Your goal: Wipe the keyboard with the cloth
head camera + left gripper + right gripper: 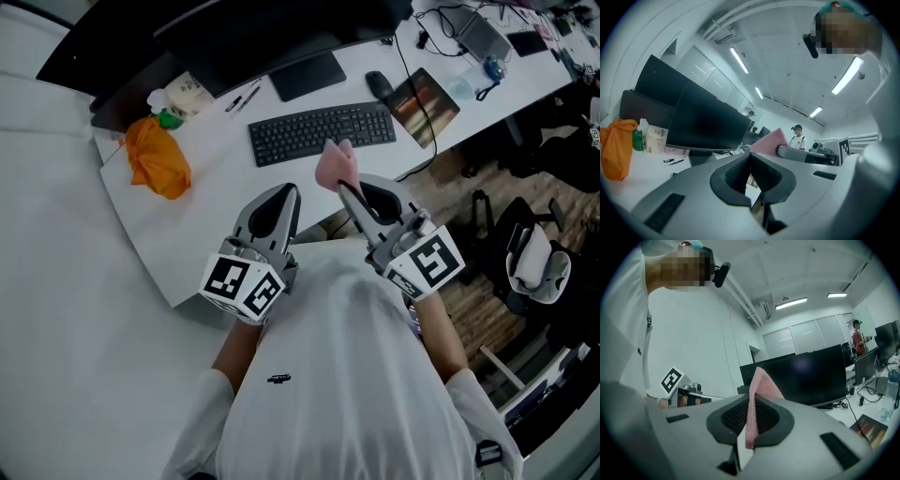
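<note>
The right claw (348, 190) is shut tight on the pink cloth (335, 164). The cloth sticks up out of the claw in the air, near the edge of the white bench (197, 234). It is not touching the keyboard (322, 132), which lies on the bench at 12 o'clock from the claws.

The left claw (287, 194) is shut too, but it holds nothing. It sits beside the right one.

I think the picking-up part is done. I think the wiping has not started. The cloth has to go forward and down onto the keys, then rub across them.

The cloth looks soft and thin. It has tiny bumps like knitted stuff, and it is folded into a narrow strip. The keyboard is black, long and flat, with lots of small hard keys. Dust could hide in the gaps between them. The bench top looks smooth. The pads inside the claws are dark with little ridges.

A small dark mouse (378, 84) lies at 1 o'clock from the keyboard. A crinkly orange bag (157, 159) sits at 9 o'clock from it.
</note>
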The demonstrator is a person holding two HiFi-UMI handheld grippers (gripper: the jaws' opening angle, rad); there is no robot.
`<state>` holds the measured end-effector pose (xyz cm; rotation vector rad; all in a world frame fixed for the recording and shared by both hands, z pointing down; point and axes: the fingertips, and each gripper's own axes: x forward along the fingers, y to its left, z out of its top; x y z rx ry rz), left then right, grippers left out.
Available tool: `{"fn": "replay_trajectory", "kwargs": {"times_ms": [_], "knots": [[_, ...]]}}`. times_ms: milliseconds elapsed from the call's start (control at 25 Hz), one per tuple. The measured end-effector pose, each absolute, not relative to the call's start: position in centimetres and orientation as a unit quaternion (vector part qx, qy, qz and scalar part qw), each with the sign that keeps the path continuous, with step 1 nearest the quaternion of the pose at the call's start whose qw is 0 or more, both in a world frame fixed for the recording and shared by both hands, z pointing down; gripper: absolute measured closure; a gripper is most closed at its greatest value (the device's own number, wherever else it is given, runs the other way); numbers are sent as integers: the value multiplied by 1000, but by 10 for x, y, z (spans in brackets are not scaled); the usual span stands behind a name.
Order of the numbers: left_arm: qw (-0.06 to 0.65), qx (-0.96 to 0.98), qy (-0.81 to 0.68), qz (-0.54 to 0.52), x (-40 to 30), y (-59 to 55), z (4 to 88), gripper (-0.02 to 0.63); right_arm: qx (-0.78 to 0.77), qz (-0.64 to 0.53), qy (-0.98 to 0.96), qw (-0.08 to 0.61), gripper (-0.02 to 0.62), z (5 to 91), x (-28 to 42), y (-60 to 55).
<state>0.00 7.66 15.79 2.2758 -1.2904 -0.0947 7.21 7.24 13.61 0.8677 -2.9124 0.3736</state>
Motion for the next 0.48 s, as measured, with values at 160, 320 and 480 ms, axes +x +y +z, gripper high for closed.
{"fn": "replay_trajectory", "kwargs": {"times_ms": [160,320,480], "knots": [[264,840,-473,-26,-9,64,167,588,287,128,-949,36,578,142,61,61],[268,837,-476,-22,-10,58,169,588,278,136,-950,41,577,149,55,55],[276,833,-480,-20,-9,53,177,588,268,141,-952,47,578,155,53,46]]}}
